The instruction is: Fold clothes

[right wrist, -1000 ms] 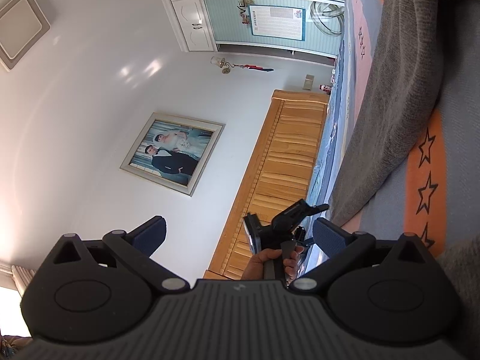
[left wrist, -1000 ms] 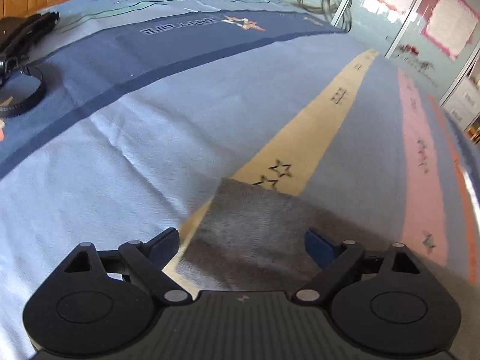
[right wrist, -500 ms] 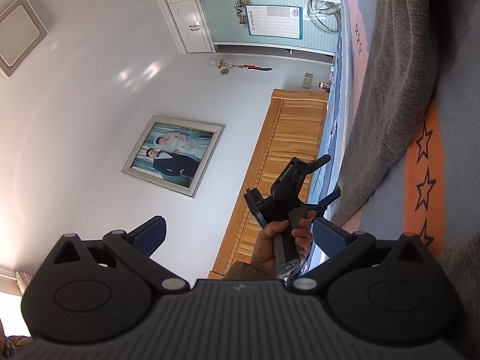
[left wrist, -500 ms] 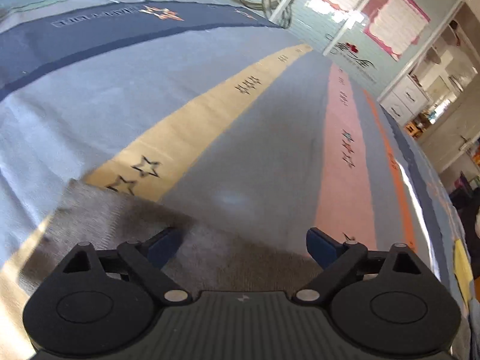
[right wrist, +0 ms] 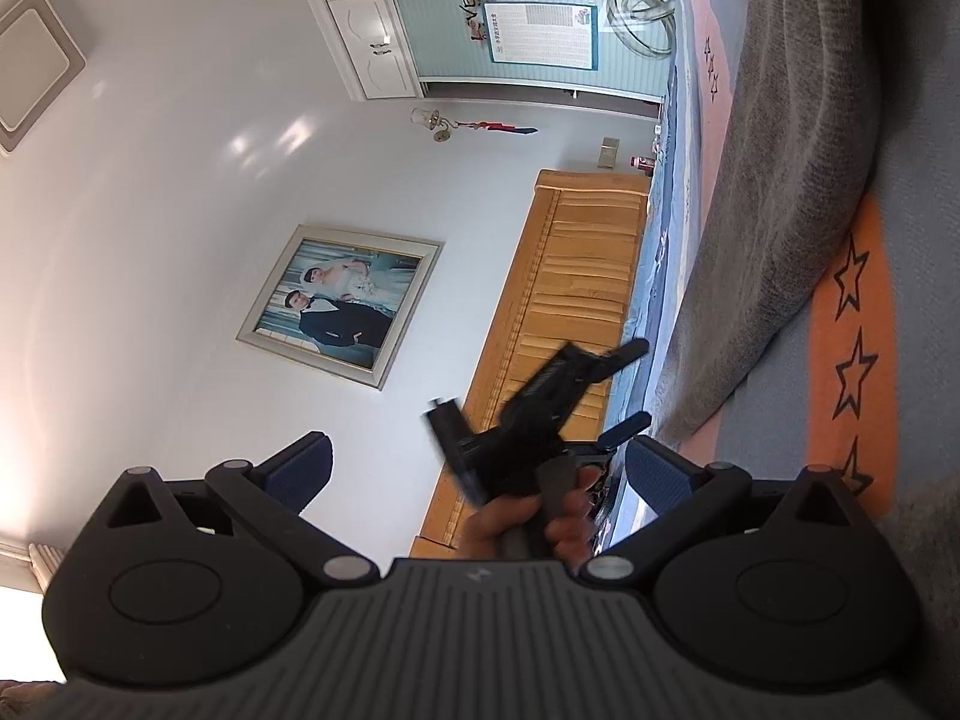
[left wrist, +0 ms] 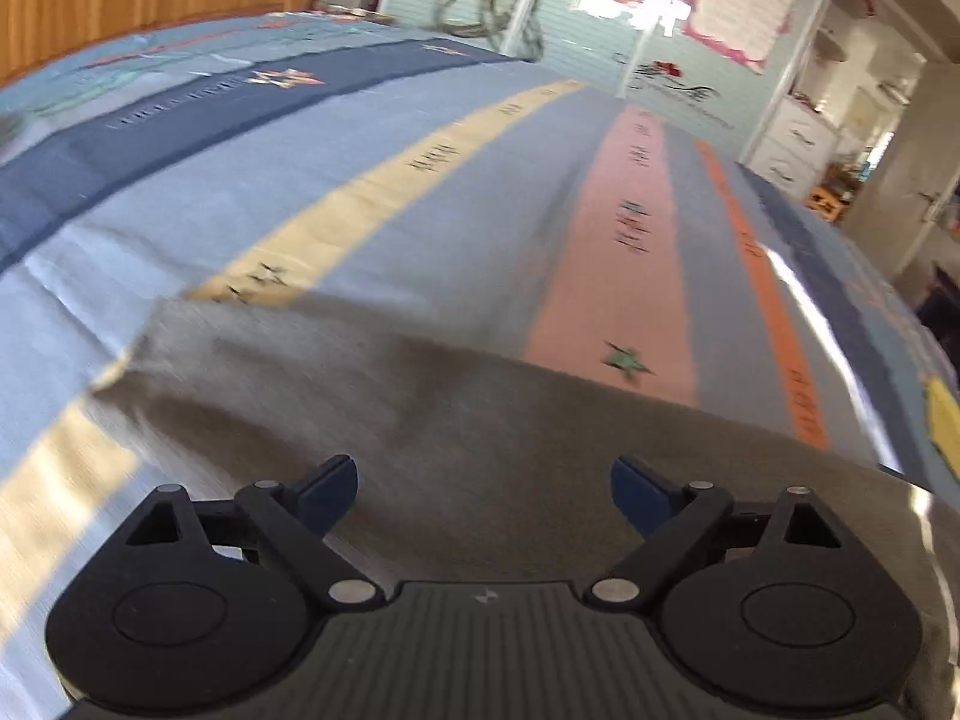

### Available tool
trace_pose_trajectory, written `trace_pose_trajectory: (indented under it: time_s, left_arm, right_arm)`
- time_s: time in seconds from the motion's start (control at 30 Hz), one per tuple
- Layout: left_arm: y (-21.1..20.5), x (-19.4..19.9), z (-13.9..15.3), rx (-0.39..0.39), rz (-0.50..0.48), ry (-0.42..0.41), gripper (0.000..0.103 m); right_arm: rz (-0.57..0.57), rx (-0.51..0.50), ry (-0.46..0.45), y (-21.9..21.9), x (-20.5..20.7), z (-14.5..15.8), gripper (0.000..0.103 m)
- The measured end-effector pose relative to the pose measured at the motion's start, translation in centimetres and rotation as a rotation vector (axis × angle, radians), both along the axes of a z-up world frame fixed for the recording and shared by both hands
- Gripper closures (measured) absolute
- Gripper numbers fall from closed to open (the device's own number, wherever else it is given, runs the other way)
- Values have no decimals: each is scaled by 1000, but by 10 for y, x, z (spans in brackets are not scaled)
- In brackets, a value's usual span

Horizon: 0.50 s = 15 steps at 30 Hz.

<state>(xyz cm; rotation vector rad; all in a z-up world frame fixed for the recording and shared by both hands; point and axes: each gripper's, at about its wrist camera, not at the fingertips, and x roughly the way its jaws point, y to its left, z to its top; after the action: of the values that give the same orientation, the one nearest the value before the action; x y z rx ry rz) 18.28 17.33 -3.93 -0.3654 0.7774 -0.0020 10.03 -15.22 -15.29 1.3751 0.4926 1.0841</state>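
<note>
A grey garment (left wrist: 480,420) lies flat on the striped blue bedspread (left wrist: 372,138), its far edge running from the yellow stripe to the orange one. My left gripper (left wrist: 485,495) hovers over the garment, open, with nothing between its blue pads. The right wrist view is rolled sideways. My right gripper (right wrist: 480,471) is open and empty, beside the grey garment (right wrist: 792,180), whose folded edge lies next to an orange star stripe (right wrist: 852,324). A hand (right wrist: 516,522) holds the left gripper (right wrist: 629,387) up over the bed, fingers apart.
A wooden headboard (right wrist: 570,300) stands at one end of the bed. White cupboards (left wrist: 792,138) and a light blue wall with posters (left wrist: 738,18) lie beyond the far side. A coiled hose (left wrist: 486,12) hangs there. The bed's right edge (left wrist: 870,312) drops off.
The left gripper has lifted and swung right, so more of the grey garment shows beneath it. The right gripper has hardly moved. Both stay open.
</note>
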Motion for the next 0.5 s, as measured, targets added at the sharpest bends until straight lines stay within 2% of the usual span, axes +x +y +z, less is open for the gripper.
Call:
trace_pose_trajectory:
  time_s: [0.1,0.27,0.33,0.37,0.43,0.5]
  left_arm:
    - [-27,-43,8,-79,-17,-15,9]
    - [-60,-115,15,-144,-19,-34,4]
    - [-73,-139,10,-200,-37,-26,4]
    - [-79,-148,6,-231,-46,-21,4]
    - [-97,-160,-1,-277,-76,-17,3]
    - [-117,-161,-8,-290,-97,-3,3]
  right_arm:
    - [-8,7,-9,-4,-3,3,0]
    - [-88,-8,-58,-25,-22,26,0]
    - [-170,-92,-77,-46,-34,43,0]
    - [-225,-168,-82,-60,-41,52,0]
    - [-328,-313,-17,-91,-49,62,0]
    - [-418,-356,55,-127,-57,60,0]
